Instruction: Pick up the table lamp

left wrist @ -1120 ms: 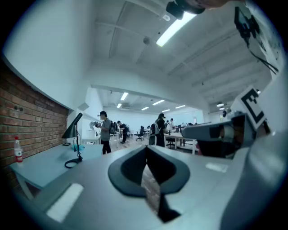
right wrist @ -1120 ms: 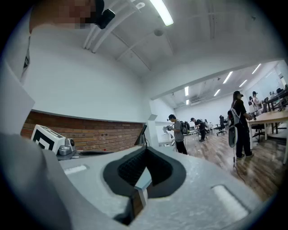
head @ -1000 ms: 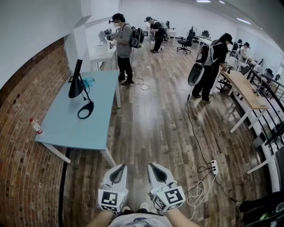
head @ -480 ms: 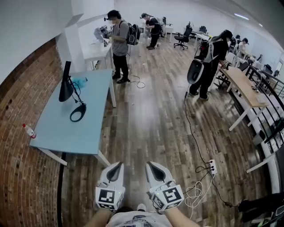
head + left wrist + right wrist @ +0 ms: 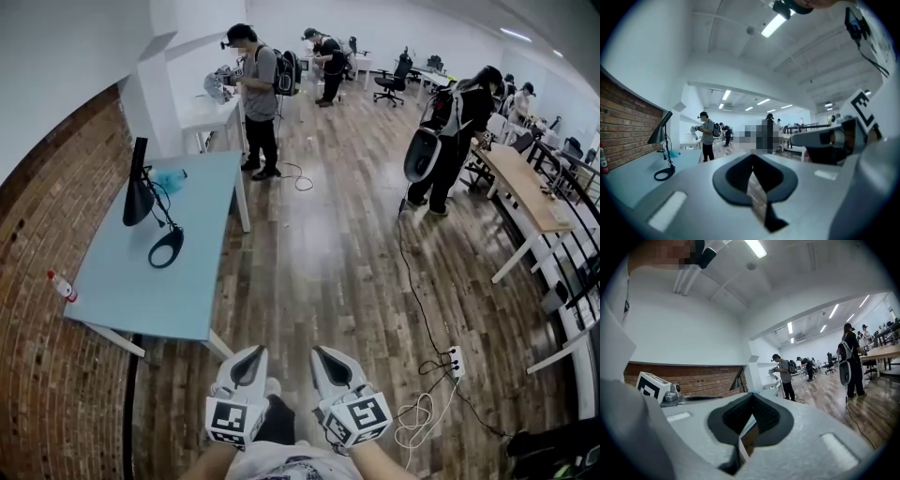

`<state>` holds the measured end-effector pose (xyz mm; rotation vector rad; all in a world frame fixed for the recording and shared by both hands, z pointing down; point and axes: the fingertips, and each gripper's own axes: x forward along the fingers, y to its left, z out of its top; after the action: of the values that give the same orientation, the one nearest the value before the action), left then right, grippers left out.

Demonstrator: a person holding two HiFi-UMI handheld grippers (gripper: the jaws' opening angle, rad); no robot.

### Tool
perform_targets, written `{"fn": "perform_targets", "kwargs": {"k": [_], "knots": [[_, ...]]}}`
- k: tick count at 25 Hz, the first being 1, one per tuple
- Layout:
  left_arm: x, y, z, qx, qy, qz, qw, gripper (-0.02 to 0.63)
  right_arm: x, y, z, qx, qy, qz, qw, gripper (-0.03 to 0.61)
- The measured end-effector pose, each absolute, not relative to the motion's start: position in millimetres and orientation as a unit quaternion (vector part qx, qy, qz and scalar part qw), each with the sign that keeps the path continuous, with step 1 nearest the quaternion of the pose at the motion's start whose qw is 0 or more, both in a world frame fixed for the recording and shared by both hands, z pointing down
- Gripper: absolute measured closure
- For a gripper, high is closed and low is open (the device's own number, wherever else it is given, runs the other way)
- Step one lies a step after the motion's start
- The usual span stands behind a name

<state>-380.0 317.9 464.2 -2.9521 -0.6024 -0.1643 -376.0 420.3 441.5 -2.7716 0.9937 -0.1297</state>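
- My left gripper (image 5: 248, 355) and right gripper (image 5: 327, 355) are both squeezed closed and empty.
- The black table lamp with a ring foot (image 5: 139, 195) stands on the light blue table (image 5: 131, 291), well away from me.

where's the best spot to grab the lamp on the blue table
Probably the thin stem, approached level from the table's open floor side: the ring base lies flat, the shade is wide, and a brick wall backs it.
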Motion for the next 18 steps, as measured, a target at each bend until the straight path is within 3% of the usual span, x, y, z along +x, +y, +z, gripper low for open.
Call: {"fn": "perform_targets", "kwargs": {"k": [6,18], "knots": [[-316.2,301.4,476.5,-0.977,-0.197,-0.053,0.066,0.623,-311.9,402.6,455.6,-0.935,0.34,-0.046,0.092,0.58],[-102.4,197.0,465.7,-0.986,-0.148,-0.053,0.054,0.623,-83.7,289.7,435.8,-0.917,0.389,-0.051,0.072,0.58]]}}
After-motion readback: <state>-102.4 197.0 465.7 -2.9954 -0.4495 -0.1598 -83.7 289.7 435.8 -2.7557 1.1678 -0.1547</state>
